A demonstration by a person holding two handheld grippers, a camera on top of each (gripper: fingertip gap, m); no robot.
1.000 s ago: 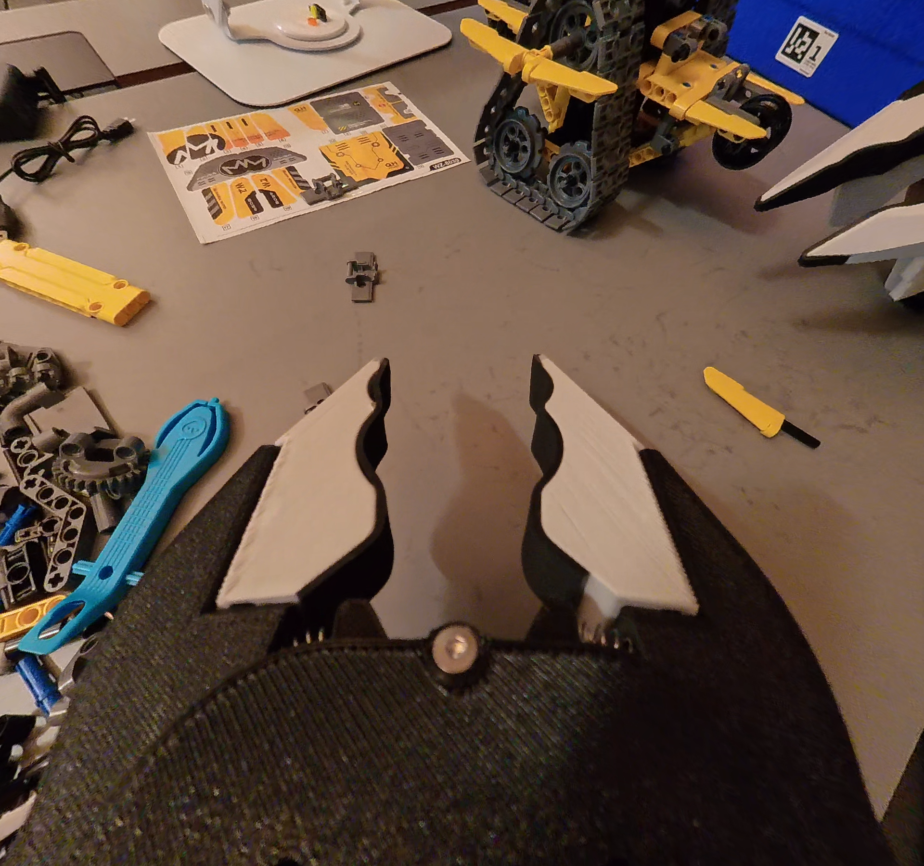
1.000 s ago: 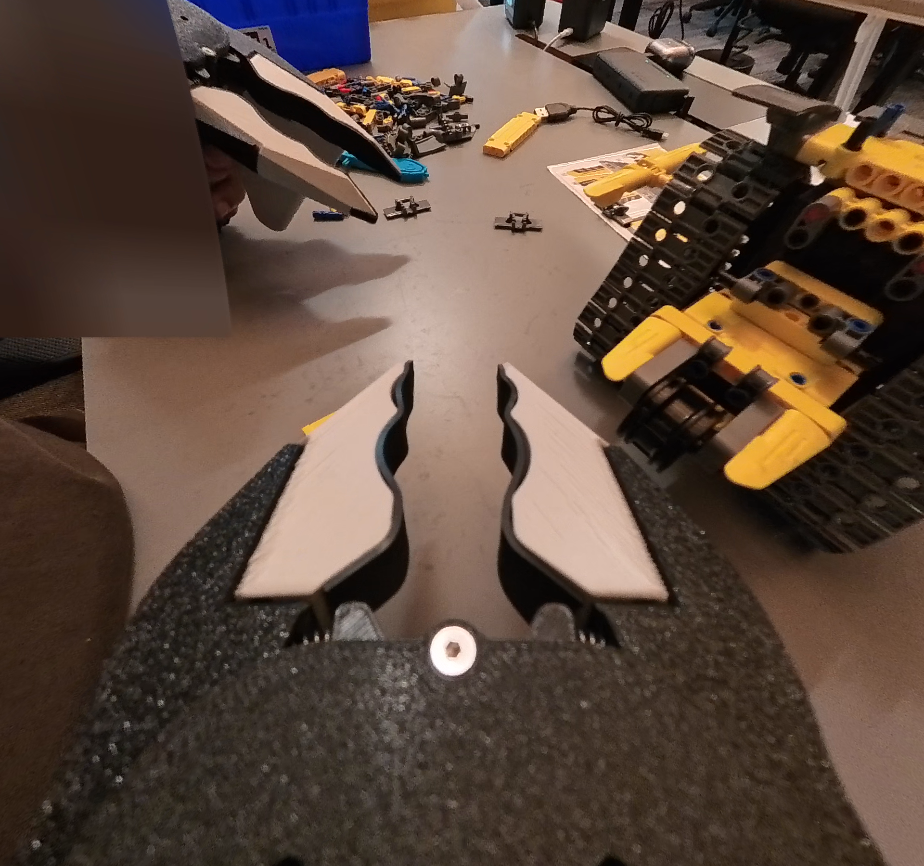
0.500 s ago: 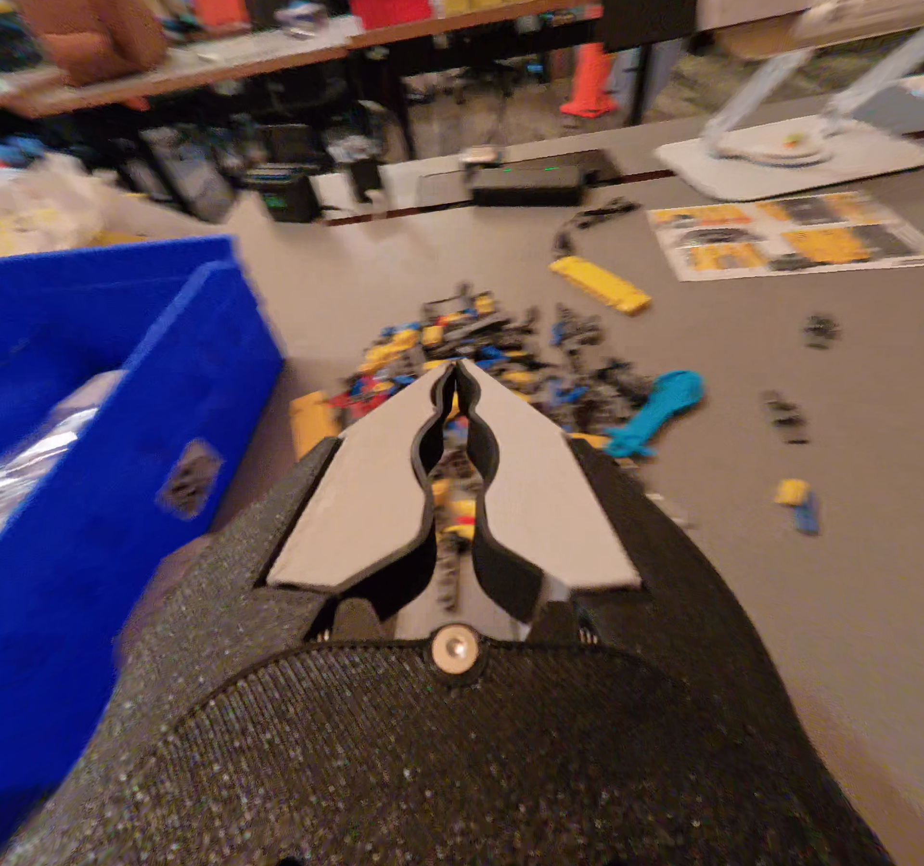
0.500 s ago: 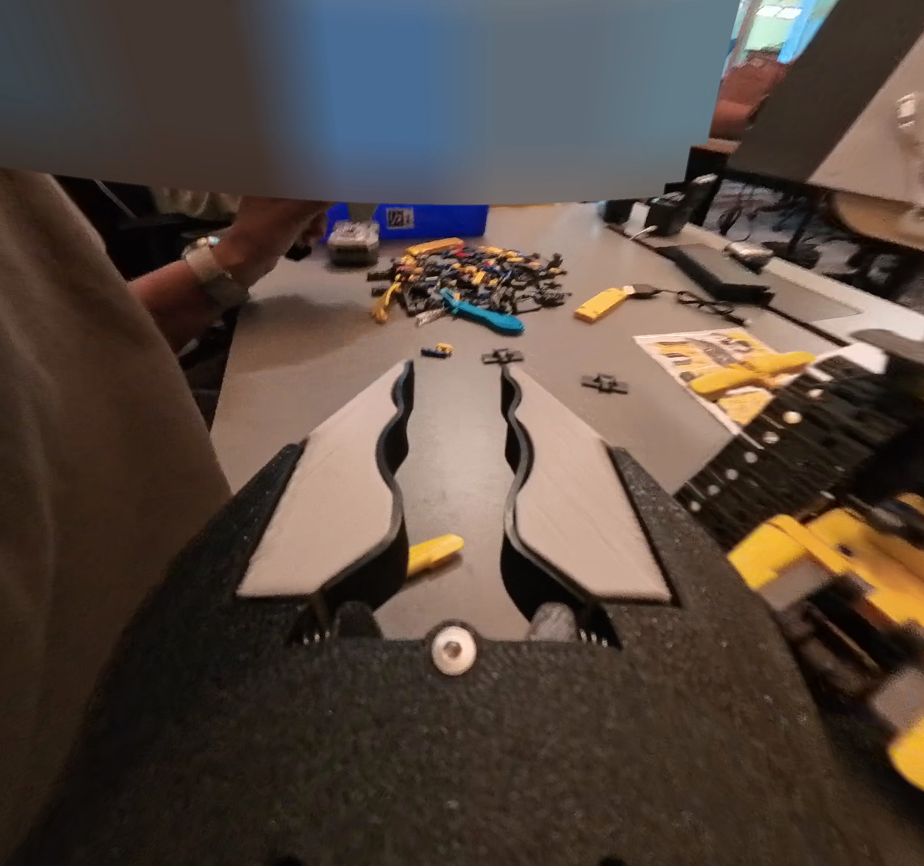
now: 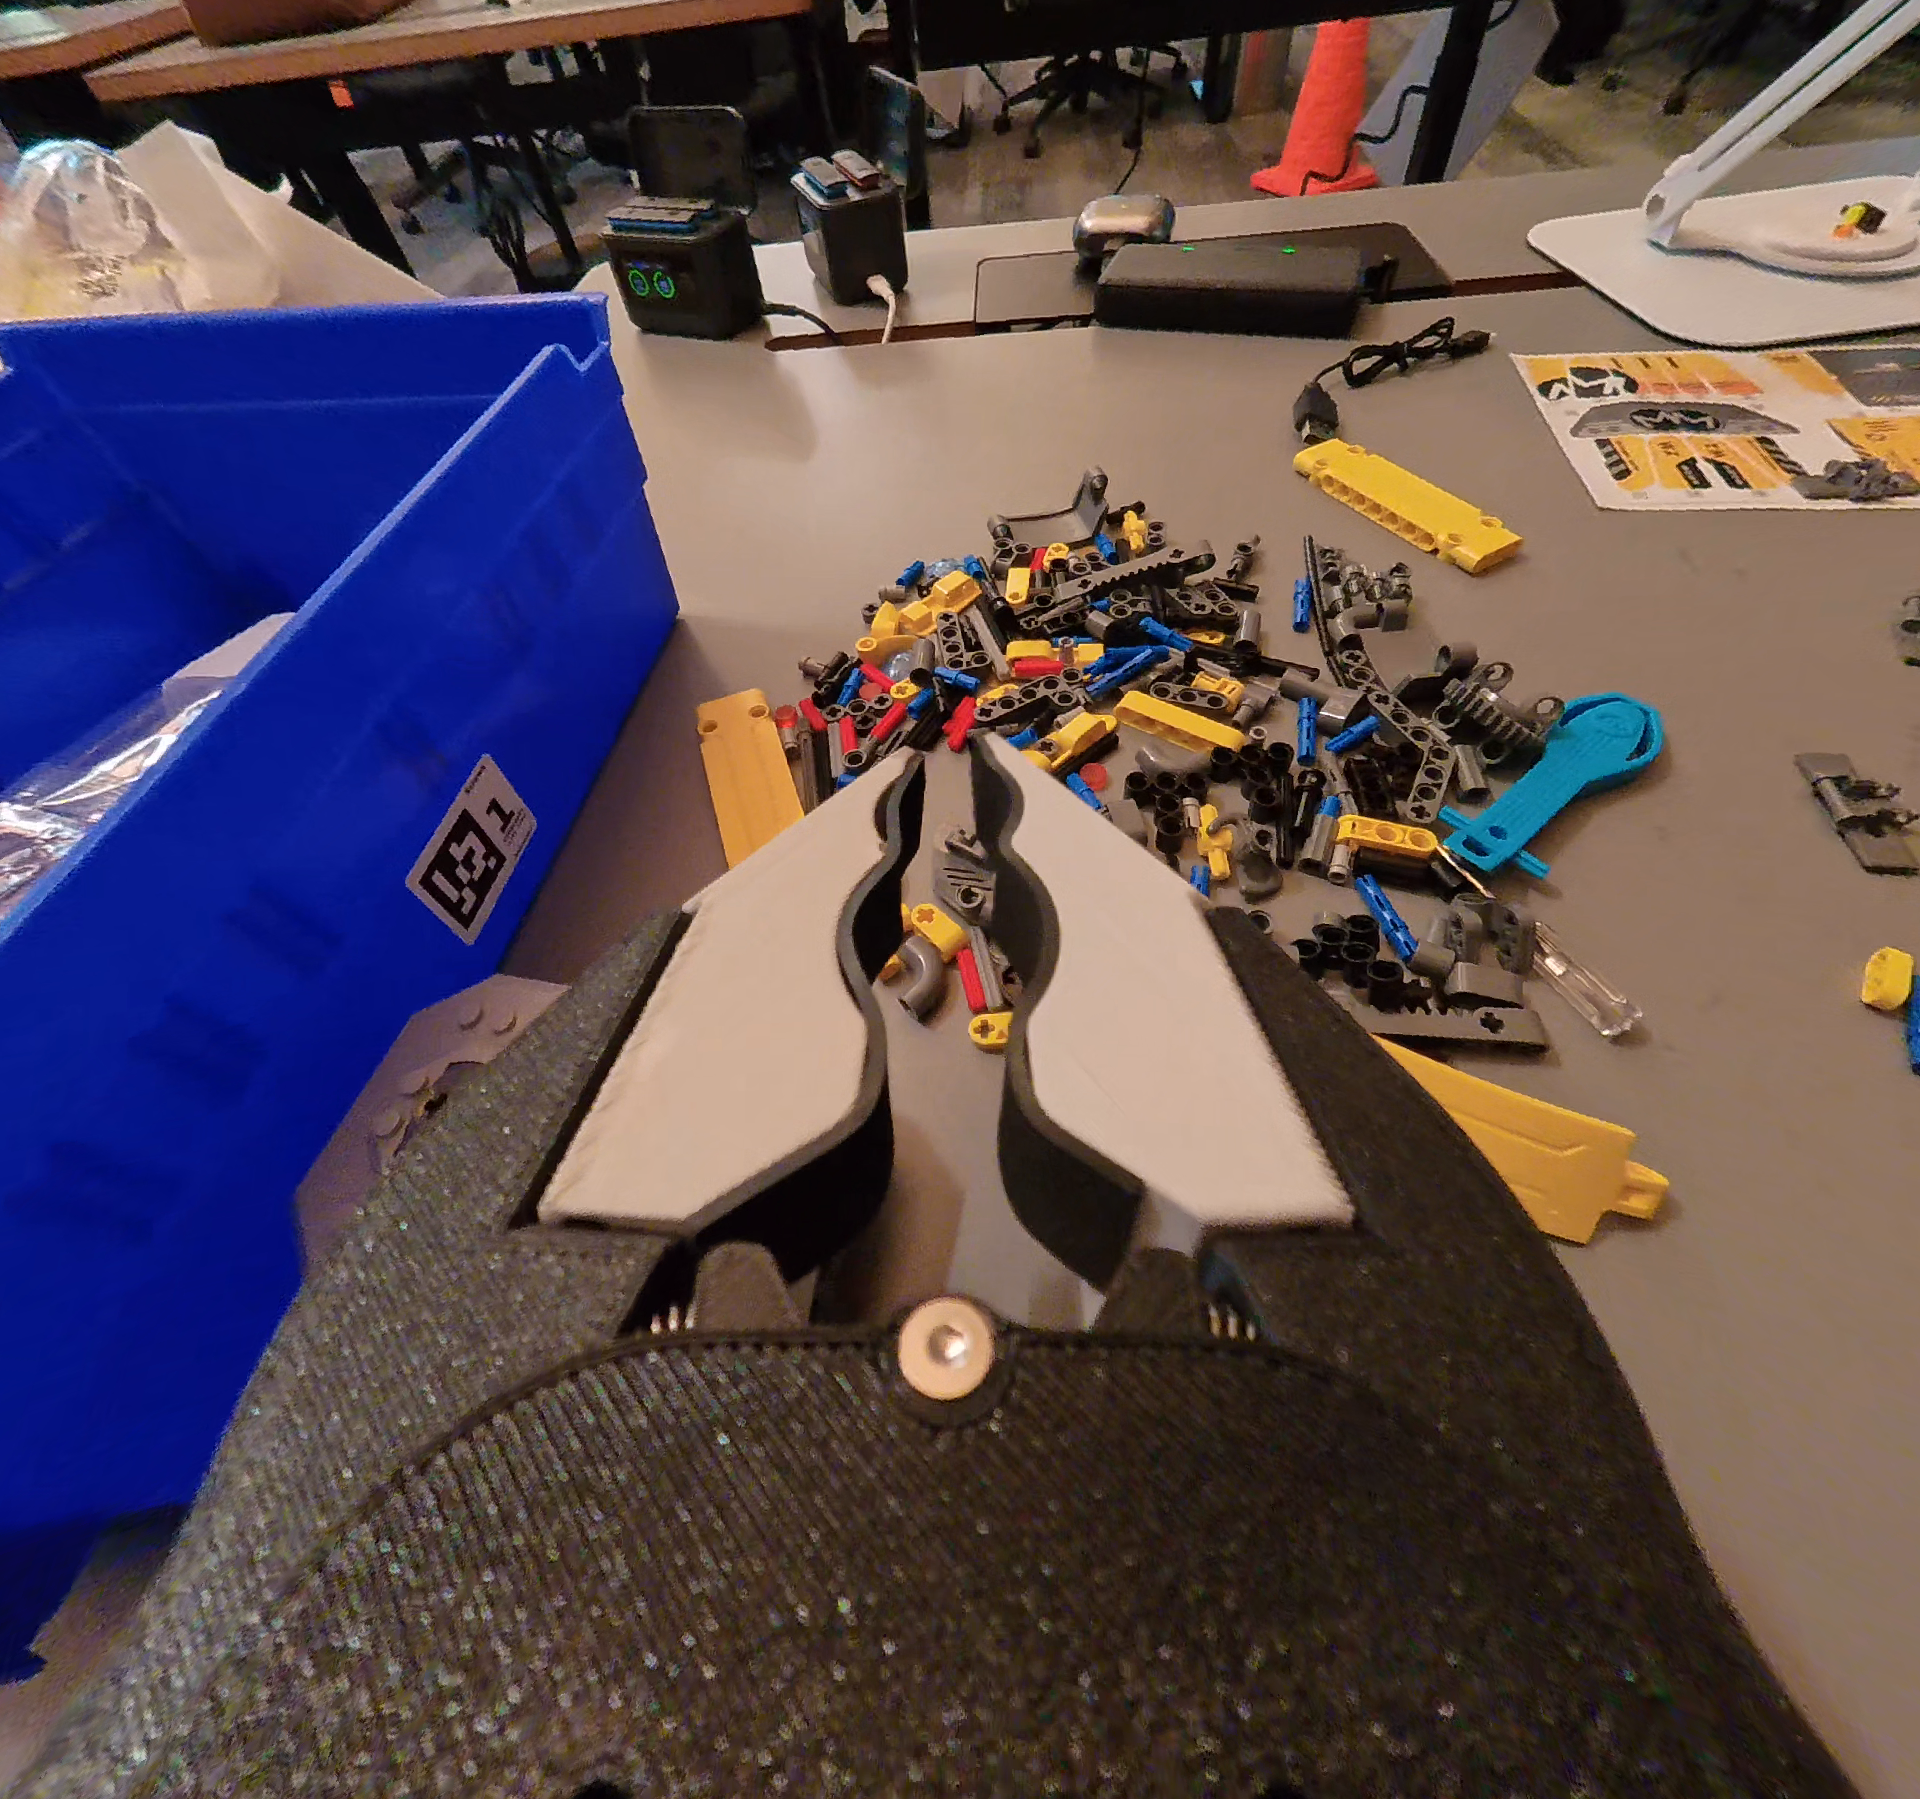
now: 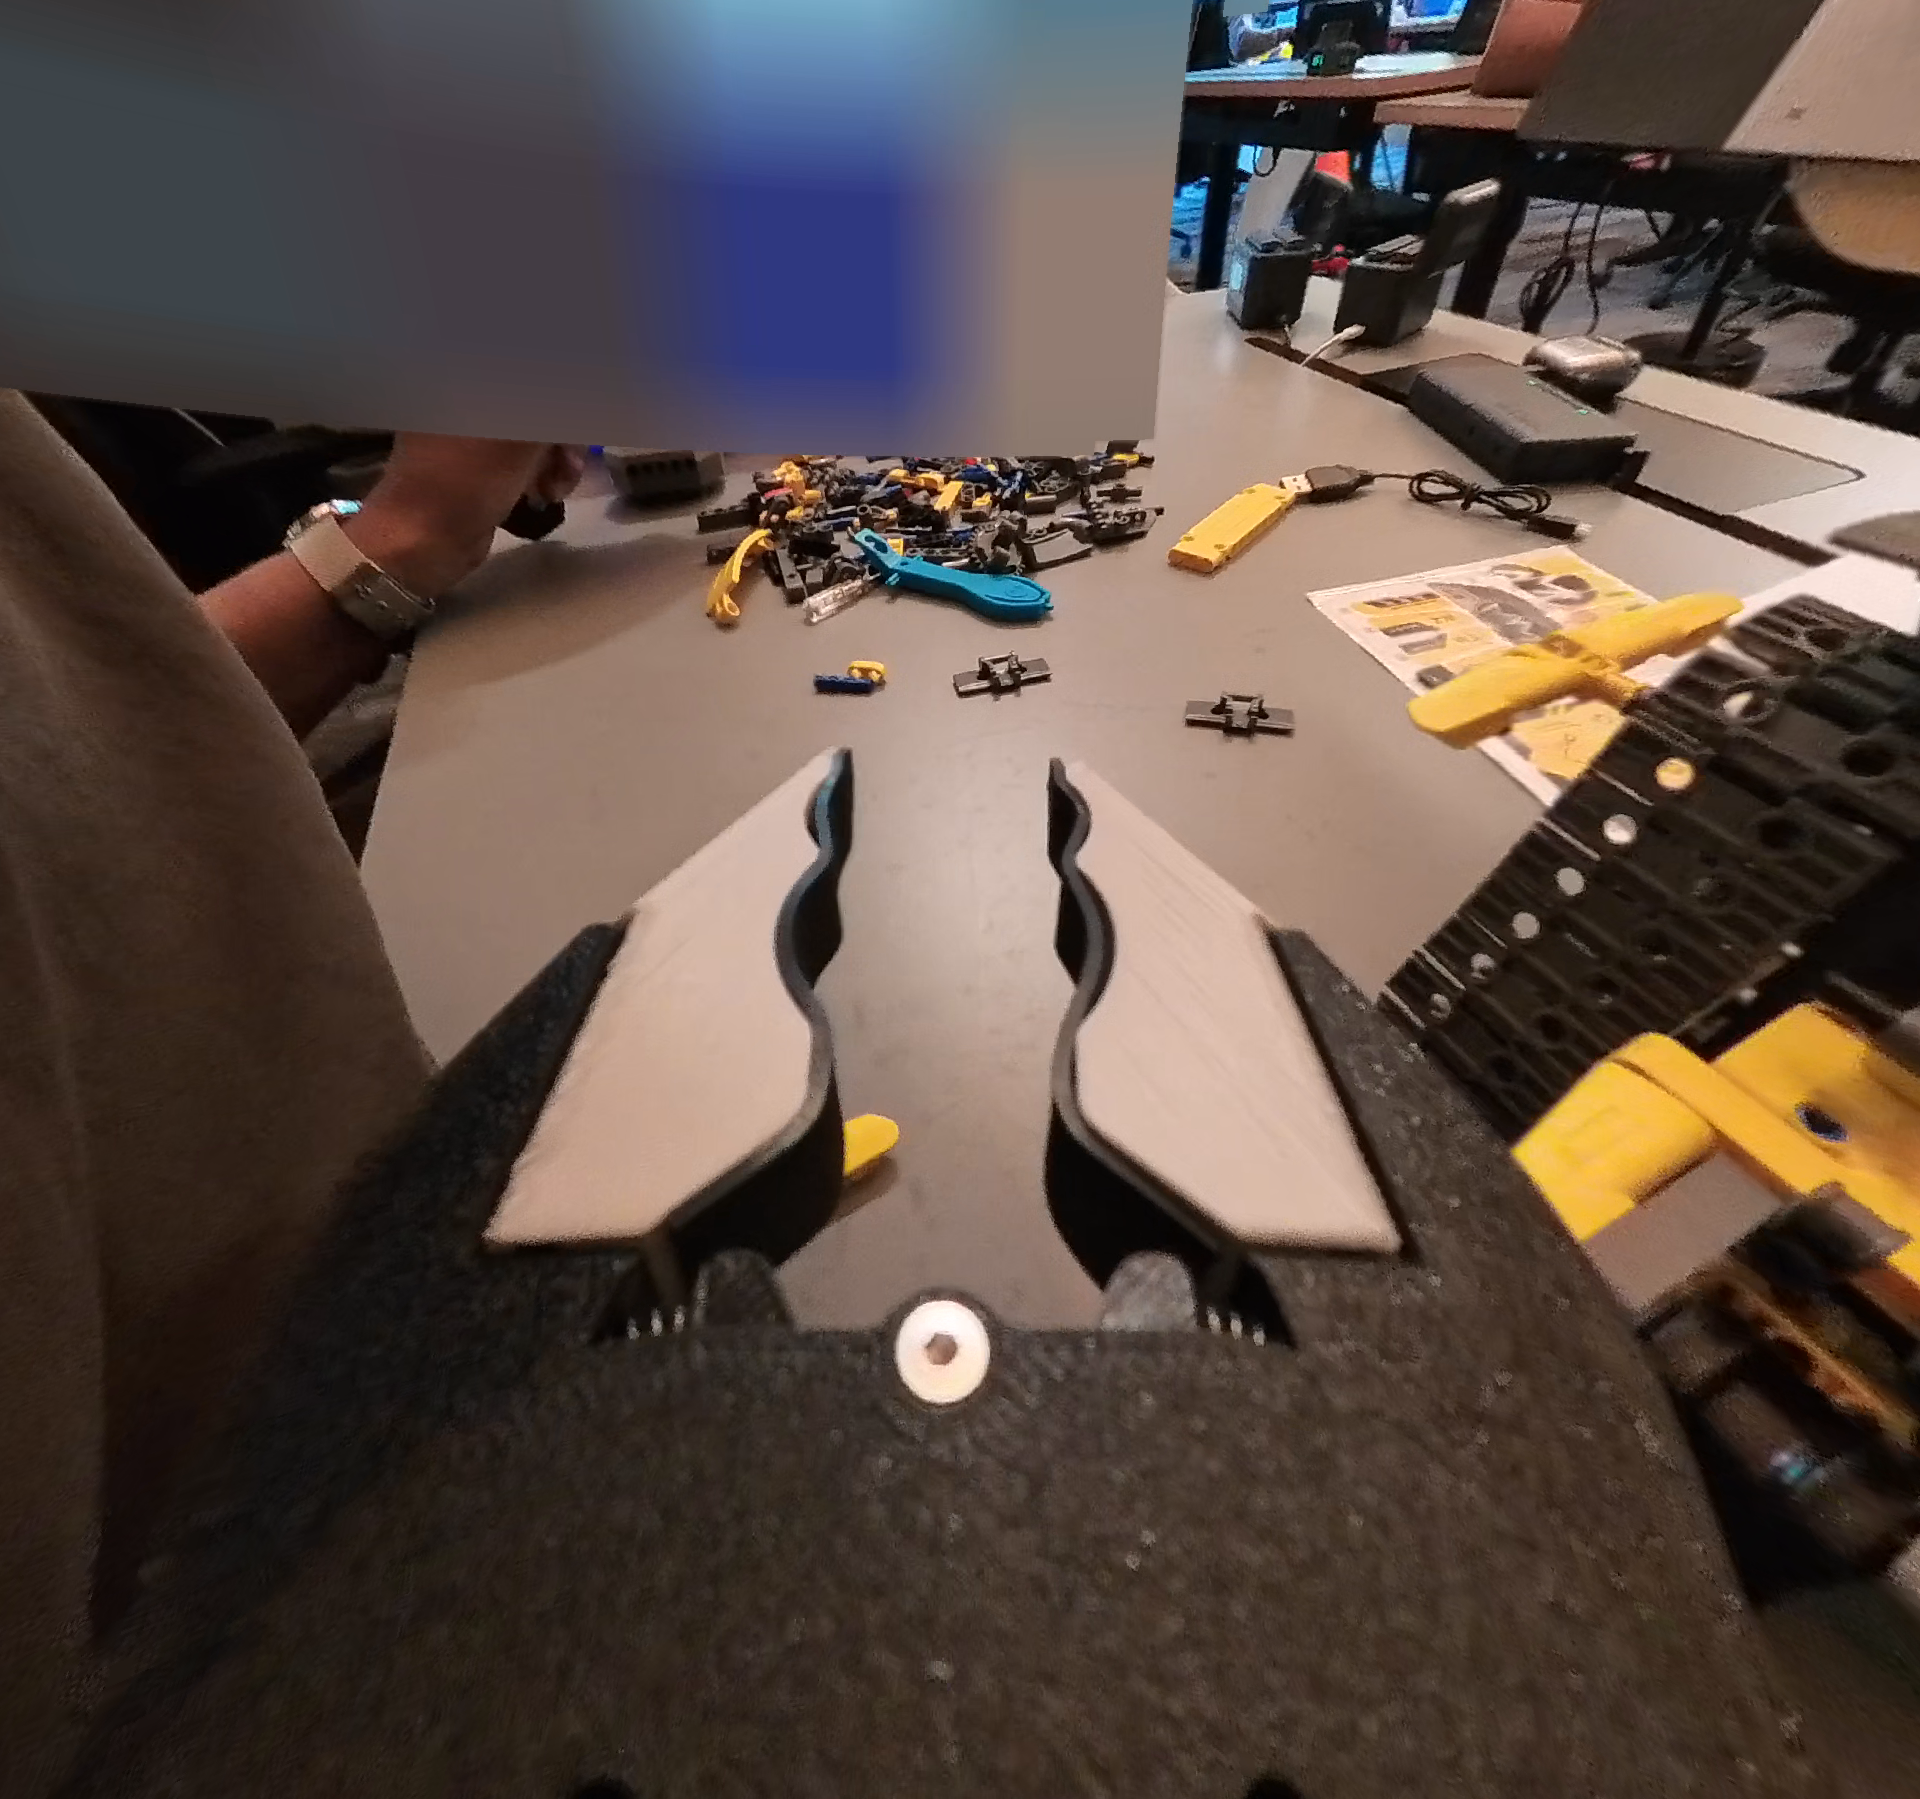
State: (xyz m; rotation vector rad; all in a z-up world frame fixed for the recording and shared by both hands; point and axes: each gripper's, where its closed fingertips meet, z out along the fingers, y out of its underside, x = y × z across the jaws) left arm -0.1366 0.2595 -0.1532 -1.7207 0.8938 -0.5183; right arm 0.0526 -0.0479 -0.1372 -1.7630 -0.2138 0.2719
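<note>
My left gripper (image 5: pixel 948 752) hangs over the near edge of a pile of small black, yellow, blue and red building pieces (image 5: pixel 1143 700). Its fingers are almost together and hold nothing. A blue bin (image 5: pixel 312 710) stands close on its left. My right gripper (image 6: pixel 951 762) is open and empty above bare grey table (image 6: pixel 623 814). A yellow and black tracked model vehicle (image 6: pixel 1714 970) is just to its right. A small yellow piece (image 6: pixel 868 1141) lies under its left finger. The pile also shows far ahead in the right wrist view (image 6: pixel 914 513).
A teal tool (image 5: pixel 1558 773), yellow panels (image 5: pixel 1403 502) (image 5: pixel 1507 1147) and a sticker sheet (image 5: pixel 1714 430) lie around the pile. Two black track links (image 6: pixel 1001 674) (image 6: pixel 1238 713) lie ahead of the right gripper. A person's hand with a watch (image 6: pixel 364 575) is at the left. Across from one pair of fingers to the other is roughly 35 cm.
My left gripper swung left from the model vehicle to the pile beside the blue bin and closed. My right gripper stayed open and now points more toward the pile.
</note>
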